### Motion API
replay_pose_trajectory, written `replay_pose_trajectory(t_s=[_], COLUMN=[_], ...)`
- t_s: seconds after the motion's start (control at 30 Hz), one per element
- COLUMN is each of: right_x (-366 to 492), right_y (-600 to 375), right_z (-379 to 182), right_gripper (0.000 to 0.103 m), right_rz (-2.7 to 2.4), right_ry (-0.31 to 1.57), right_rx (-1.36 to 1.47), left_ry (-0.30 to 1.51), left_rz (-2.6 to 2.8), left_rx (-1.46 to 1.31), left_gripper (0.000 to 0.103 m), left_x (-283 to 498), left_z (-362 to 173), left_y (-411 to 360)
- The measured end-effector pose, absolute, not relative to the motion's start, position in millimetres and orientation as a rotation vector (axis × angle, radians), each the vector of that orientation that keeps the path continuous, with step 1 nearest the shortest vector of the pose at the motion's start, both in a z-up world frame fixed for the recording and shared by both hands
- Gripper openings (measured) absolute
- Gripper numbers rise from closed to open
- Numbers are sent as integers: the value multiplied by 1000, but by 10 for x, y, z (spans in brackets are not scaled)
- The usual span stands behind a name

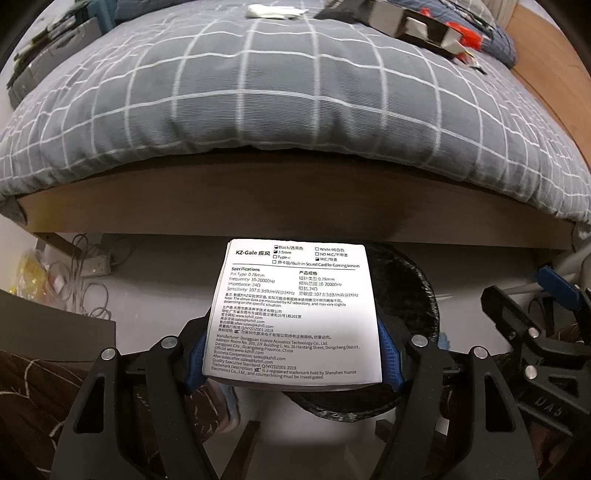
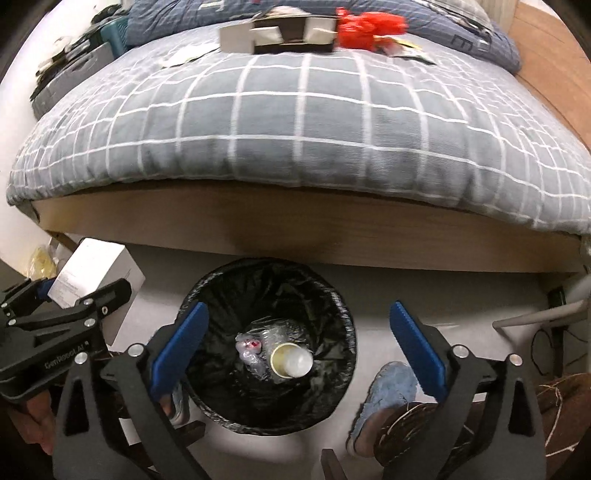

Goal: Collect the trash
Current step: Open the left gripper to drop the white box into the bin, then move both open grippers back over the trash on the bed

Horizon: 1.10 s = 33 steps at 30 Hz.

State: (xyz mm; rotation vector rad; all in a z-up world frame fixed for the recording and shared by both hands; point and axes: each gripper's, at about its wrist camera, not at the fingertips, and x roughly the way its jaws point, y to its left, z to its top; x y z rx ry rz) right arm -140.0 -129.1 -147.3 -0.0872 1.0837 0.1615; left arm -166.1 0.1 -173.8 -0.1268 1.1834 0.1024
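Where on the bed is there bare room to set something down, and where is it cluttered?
The near stretch of the checked duvet, from the bed's wooden edge up to the open cardboard box, is bare. The far end is crowded: that box, red wrapper, papers.

White box (image 1: 293,314), printed face: "KZ-Gale", "Specifications", "Pin Type: 0.78mm", "Frequency: 10-20000Hz", "Impedance: 24Ω", "www.kzhifi.com", "Q/NYZDZ001-2019". Left gripper (image 2: 55,325), side of its body: "GenRobot.AI", partly legible. The print on the box label seen from the right wrist is too small to read.
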Motion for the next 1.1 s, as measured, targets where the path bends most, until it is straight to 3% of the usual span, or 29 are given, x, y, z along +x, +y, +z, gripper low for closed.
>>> replay_pose_trajectory(t_s=[0.8, 1.1], right_x=[-1415, -1404], right_y=[-1891, -1849], right_z=[-1382, -1363], right_gripper=[96, 96], right_rz=[64, 65], right_ry=[1066, 1055], right_rx=[-2, -17], left_ry=[1195, 1152], left_rz=[-17, 19], left_rx=[-26, -15], left_gripper=[70, 87], left_x=[-1548, -1563], left_z=[-1834, -1737], left_y=[-866, -854])
